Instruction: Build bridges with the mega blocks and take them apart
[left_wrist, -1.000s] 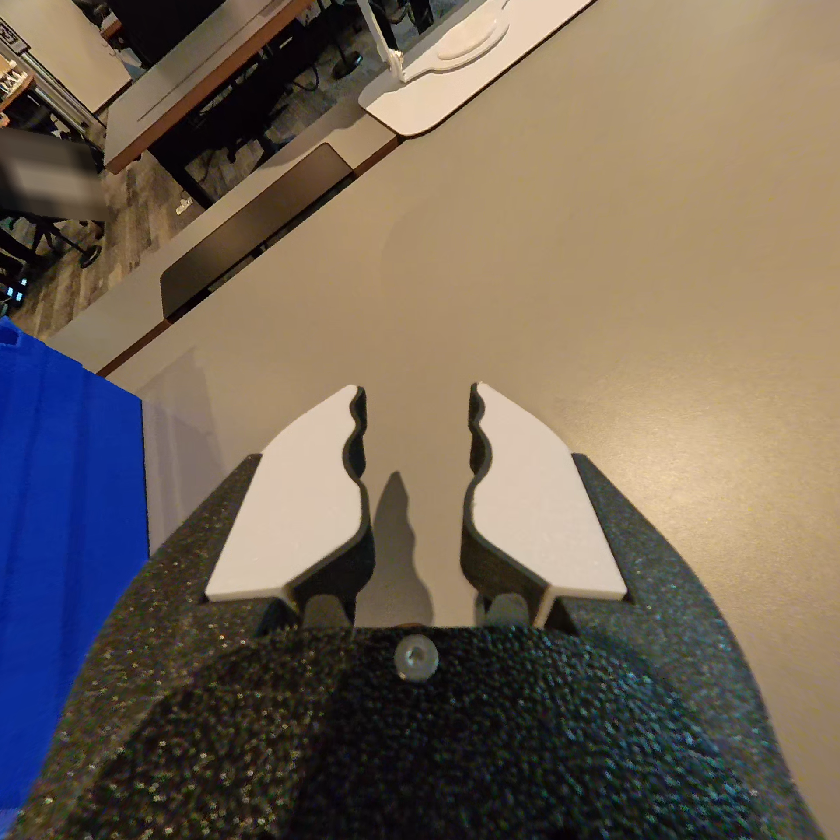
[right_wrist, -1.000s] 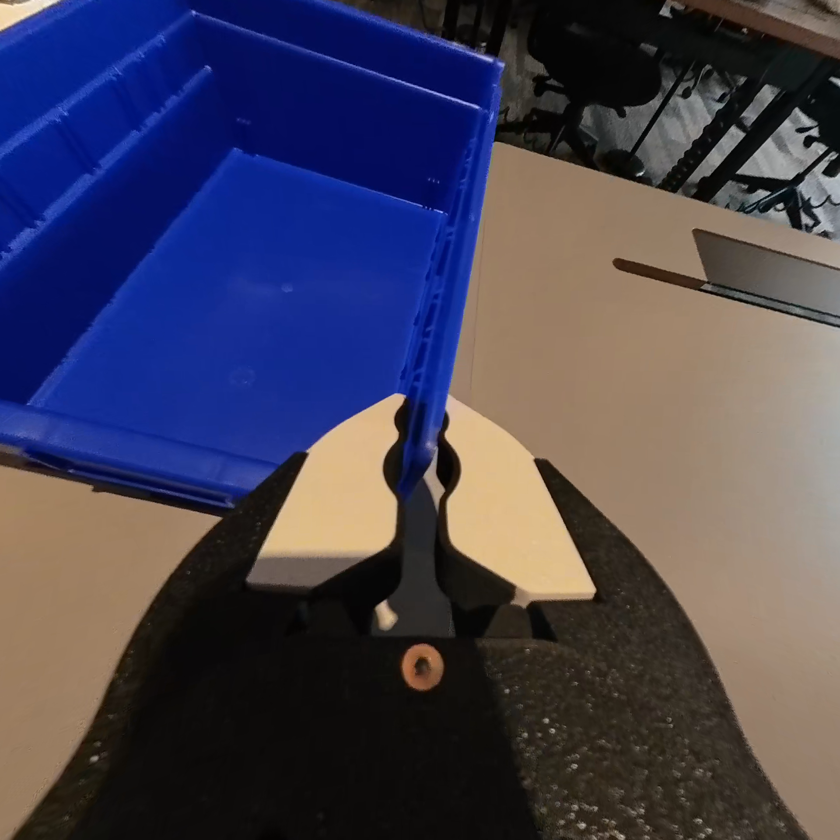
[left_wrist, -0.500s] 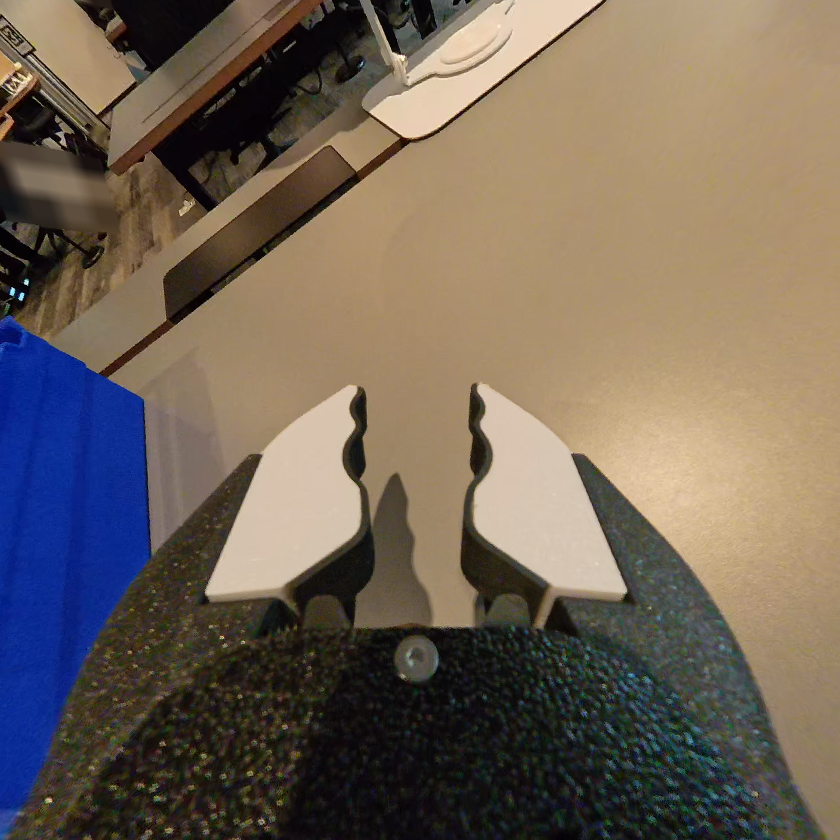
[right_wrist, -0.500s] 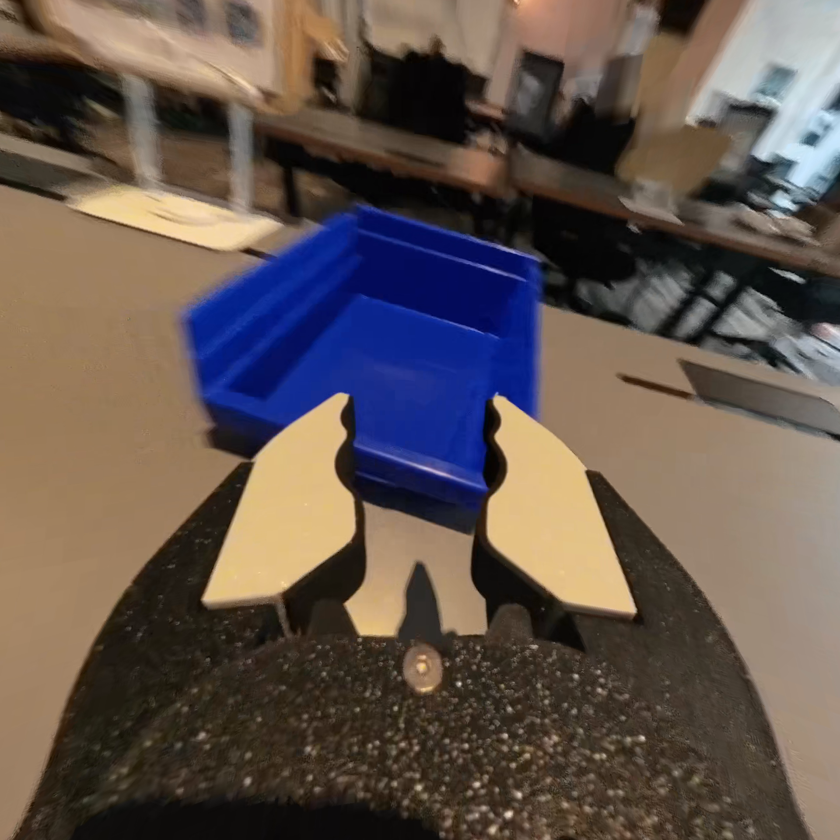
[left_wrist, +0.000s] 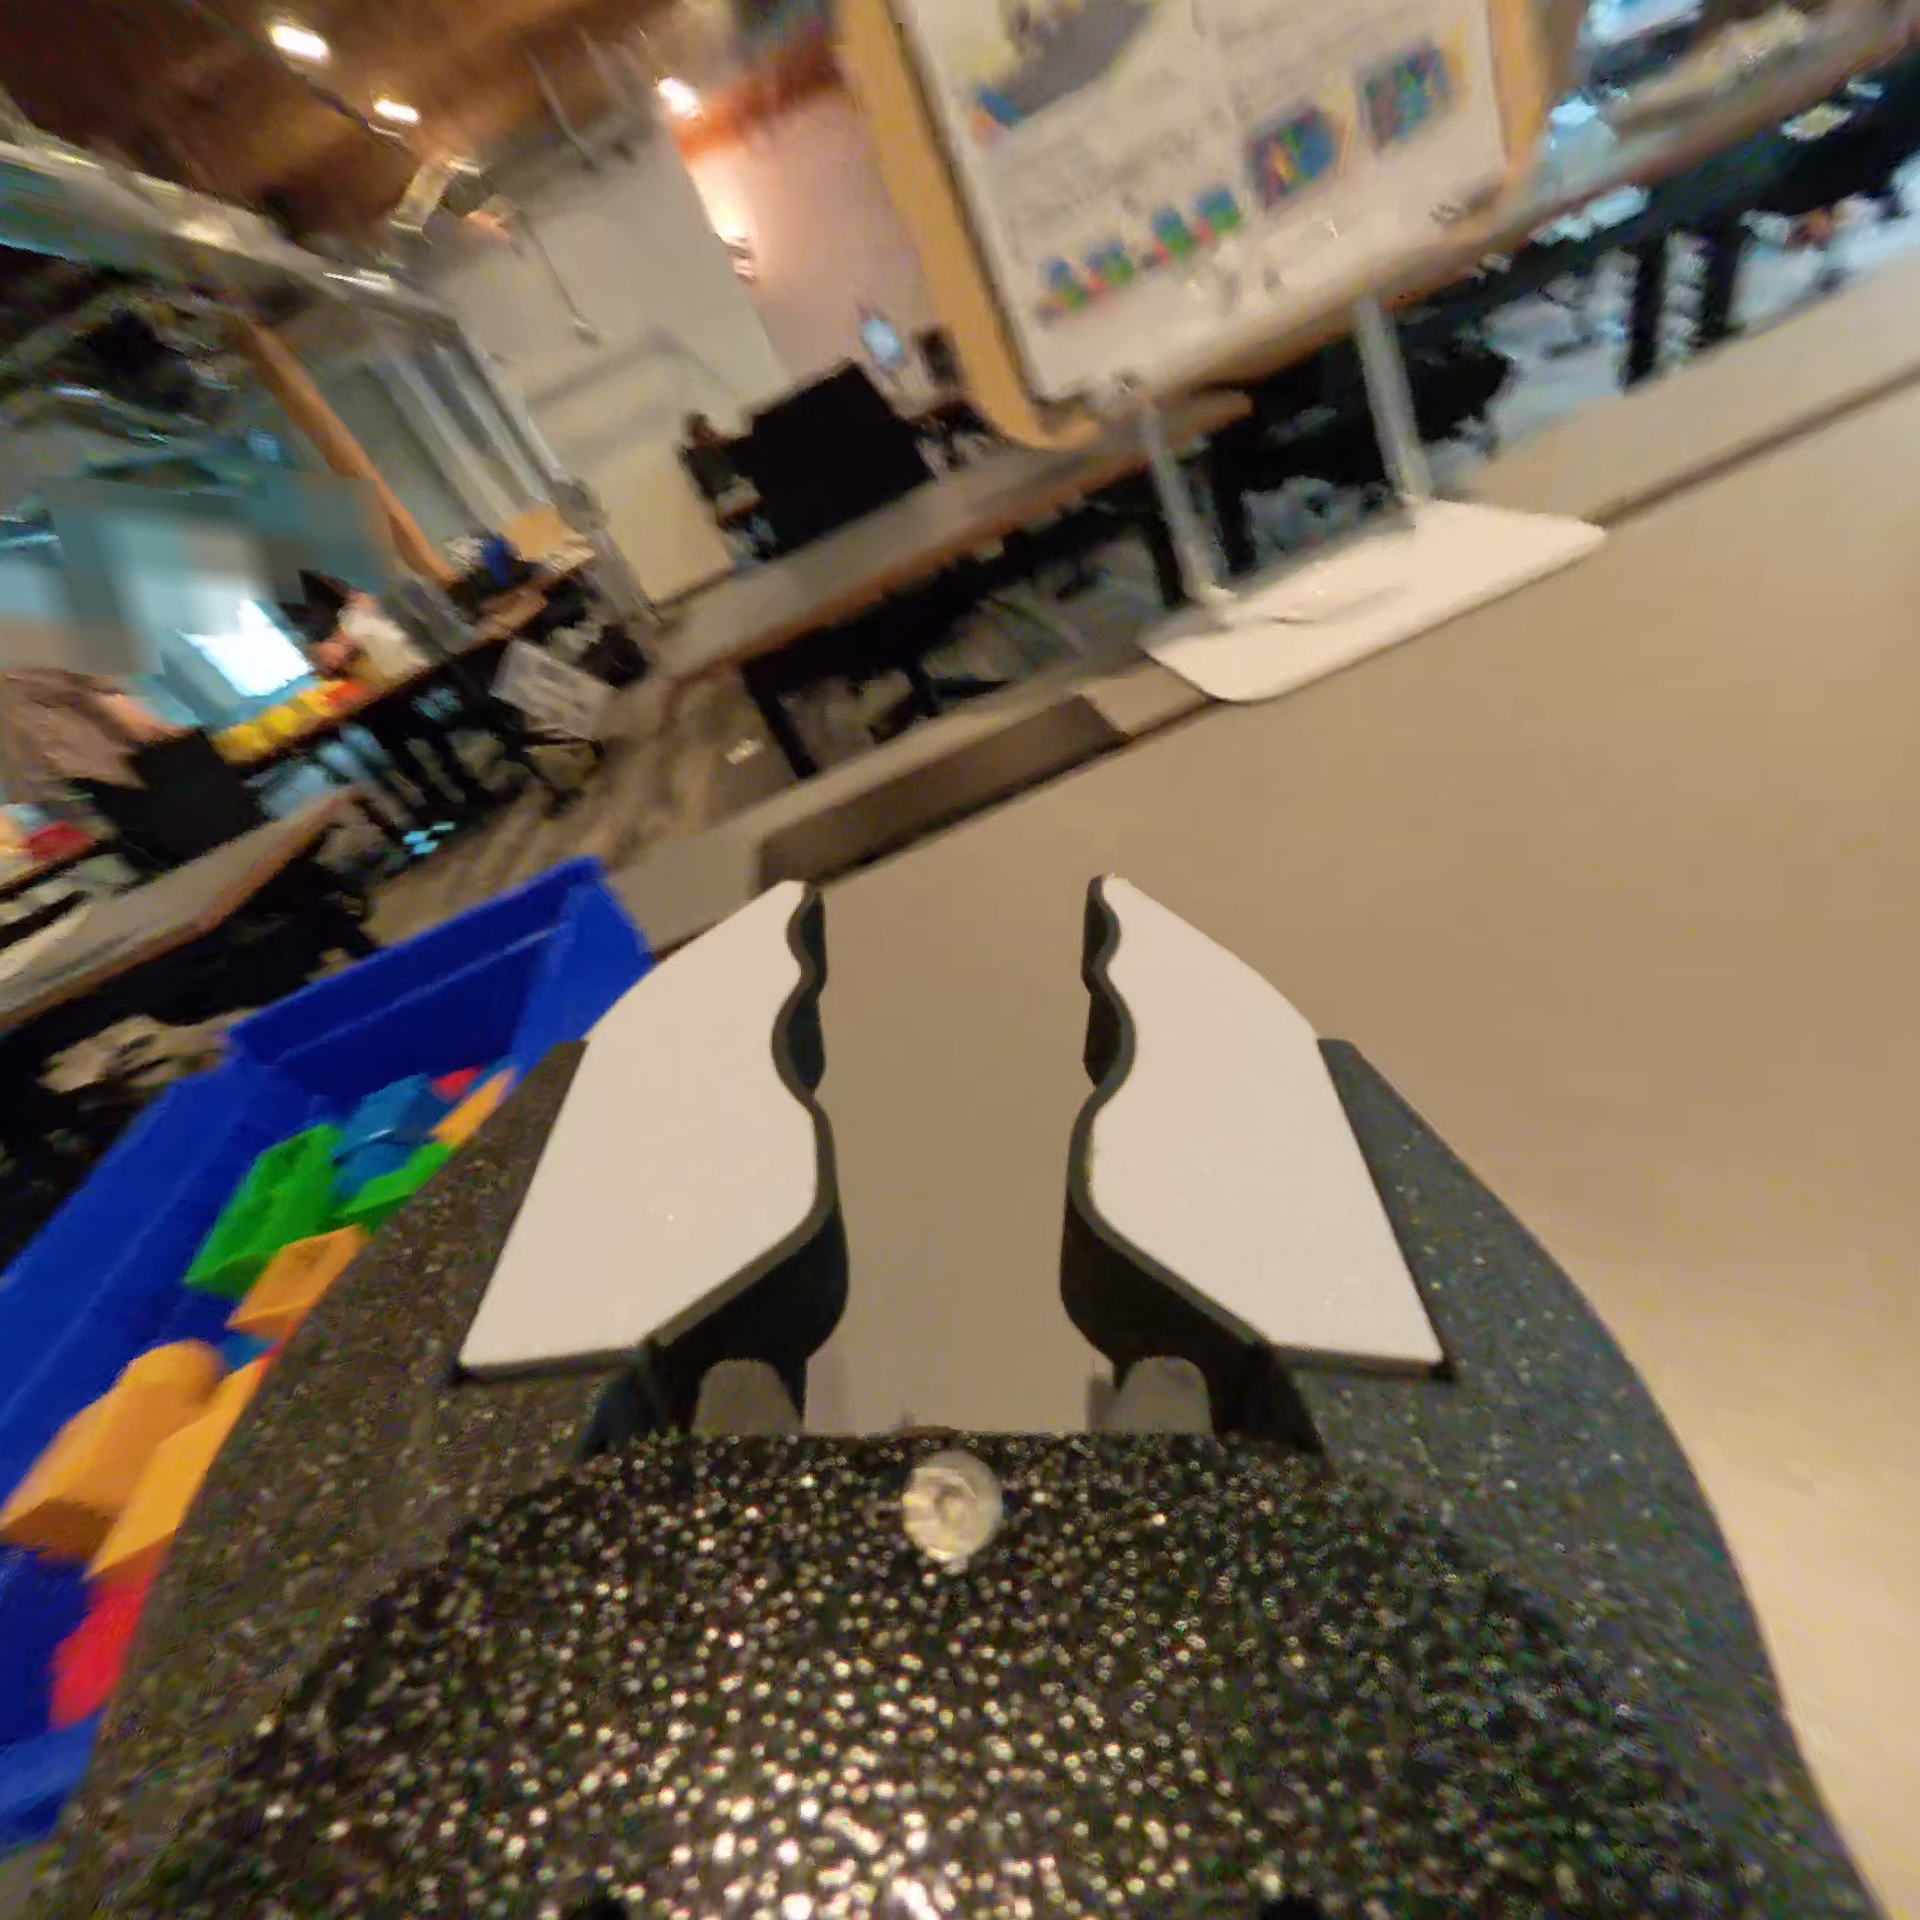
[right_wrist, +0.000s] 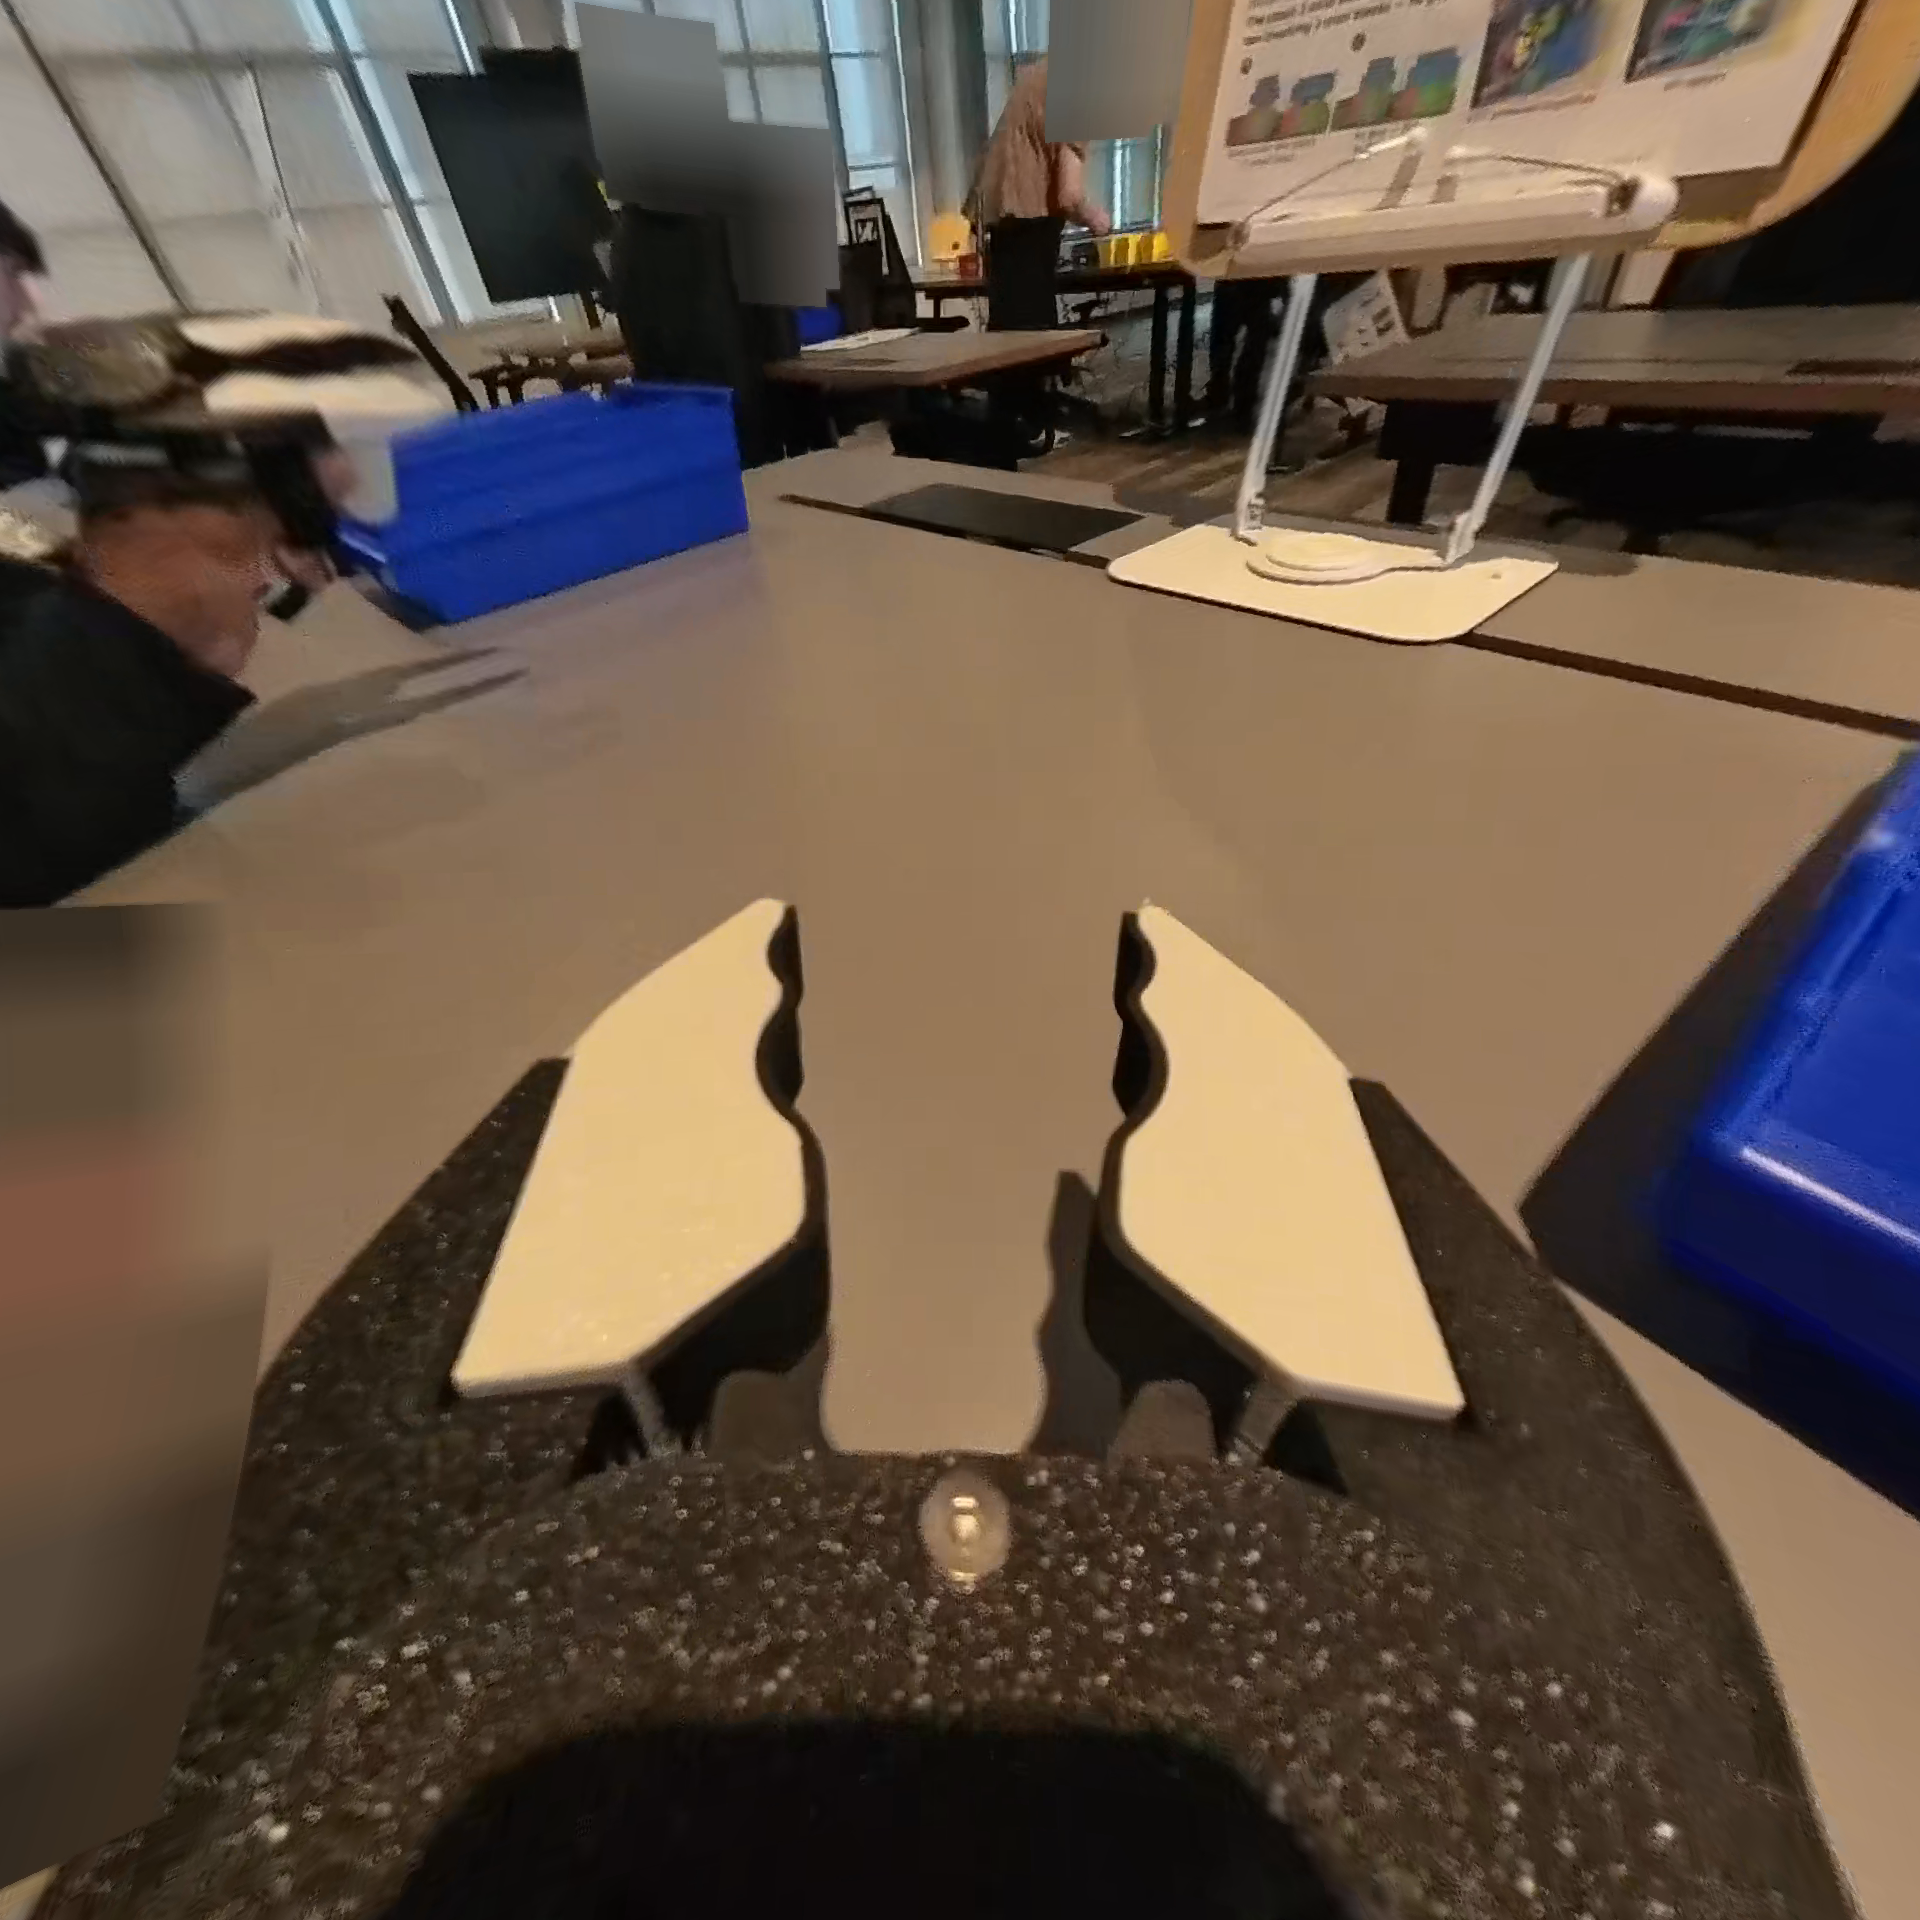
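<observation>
My left gripper (left_wrist: 951, 914) is open and empty above the bare grey table (left_wrist: 1455, 935). To its left stands a blue bin (left_wrist: 416, 997) holding several mega blocks (left_wrist: 281, 1195) in green, orange, blue and red. My right gripper (right_wrist: 961, 925) is open and empty over the table. An empty blue bin (right_wrist: 1808, 1091) sits at the right edge of the right wrist view. The blue bin of blocks also shows there at far left (right_wrist: 561, 499), with the blurred left gripper (right_wrist: 364, 416) in front of it.
A white stand base (right_wrist: 1340, 582) carrying a picture board stands at the table's far side; it also shows in the left wrist view (left_wrist: 1382, 603). A dark cable slot (right_wrist: 997, 514) lies beside it. A person's hand and dark sleeve (right_wrist: 94, 707) are at left. Across from one pair of fingers to the other is roughly 45 cm.
My right gripper let go of the empty bin's wall, opened, pulled back and swung left. My left gripper tilted up, bringing the bin of blocks into its view.
</observation>
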